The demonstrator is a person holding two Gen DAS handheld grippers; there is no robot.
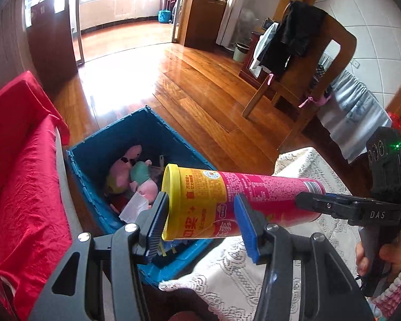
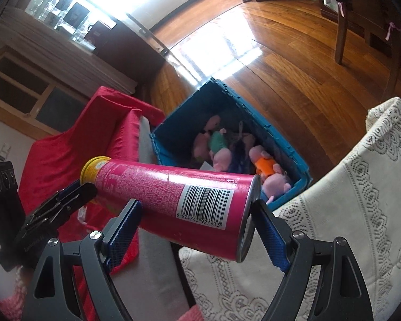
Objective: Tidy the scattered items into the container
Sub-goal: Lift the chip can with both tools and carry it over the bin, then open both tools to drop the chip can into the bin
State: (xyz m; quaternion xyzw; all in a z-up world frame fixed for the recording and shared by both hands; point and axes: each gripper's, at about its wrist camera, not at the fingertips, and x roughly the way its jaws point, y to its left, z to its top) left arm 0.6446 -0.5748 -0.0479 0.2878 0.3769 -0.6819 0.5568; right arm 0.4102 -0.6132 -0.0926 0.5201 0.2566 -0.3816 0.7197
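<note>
A: Where's the can (image 1: 243,200)?

B: In the air beside the blue bin (image 1: 157,133), gripped by both the left tongs (image 1: 200,224) and right tongs (image 2: 197,232).

A: Progress?

B: Plush toys (image 2: 219,144) already lie in the bin; the can remains outside.

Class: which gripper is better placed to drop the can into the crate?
Left, probably: left gripper holds the can by its lid end, over the crate; right gripper sits over lace cloth.

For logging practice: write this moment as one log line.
chip tube between left gripper and right gripper | airborne near blue crate | holder unclear | plush toys inside
</note>
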